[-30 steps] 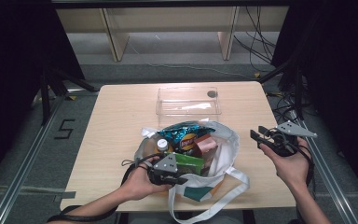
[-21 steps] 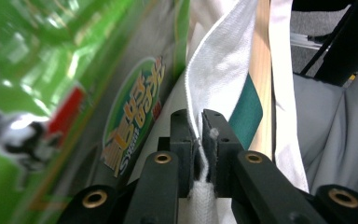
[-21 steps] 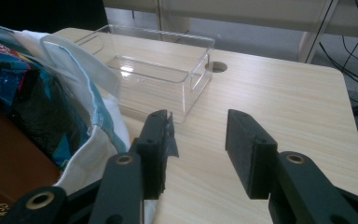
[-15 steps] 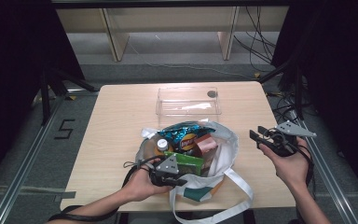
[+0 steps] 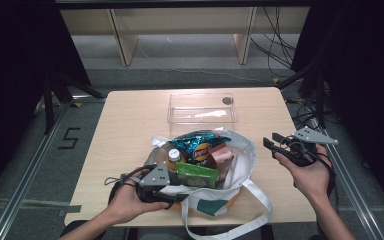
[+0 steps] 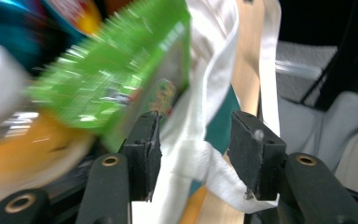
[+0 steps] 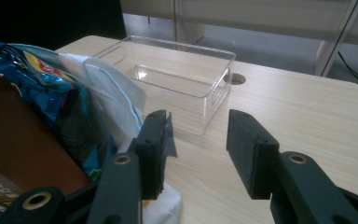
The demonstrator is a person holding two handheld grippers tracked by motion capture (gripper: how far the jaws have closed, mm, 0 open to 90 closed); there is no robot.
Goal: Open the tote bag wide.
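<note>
A white tote bag [image 5: 241, 150] with a teal print lies on the table, stuffed with a green snack packet [image 5: 196, 175], a blue chip bag [image 5: 197, 142], a brown carton [image 5: 221, 156] and an orange-capped bottle [image 5: 174, 155]. My left gripper [image 5: 176, 194] is at the bag's near left edge. Its jaws have just been opening, and the white bag fabric [image 6: 191, 149] hangs loose between them, under the green packet [image 6: 121, 79]. My right gripper [image 5: 271, 142] hovers open and empty to the right of the bag. From it I see the bag [image 7: 107, 88] at its left.
A clear plastic box [image 5: 201, 107] stands empty behind the bag, near a cable hole [image 5: 227, 100] in the table [image 5: 130, 125]. The bag's long straps [image 5: 260, 200] trail toward the near edge. Bare wood lies to the left and far right.
The left gripper's jaws have opened and let go of the bag fabric, and the hand has drawn back a little to the left. The right gripper has stayed put.
</note>
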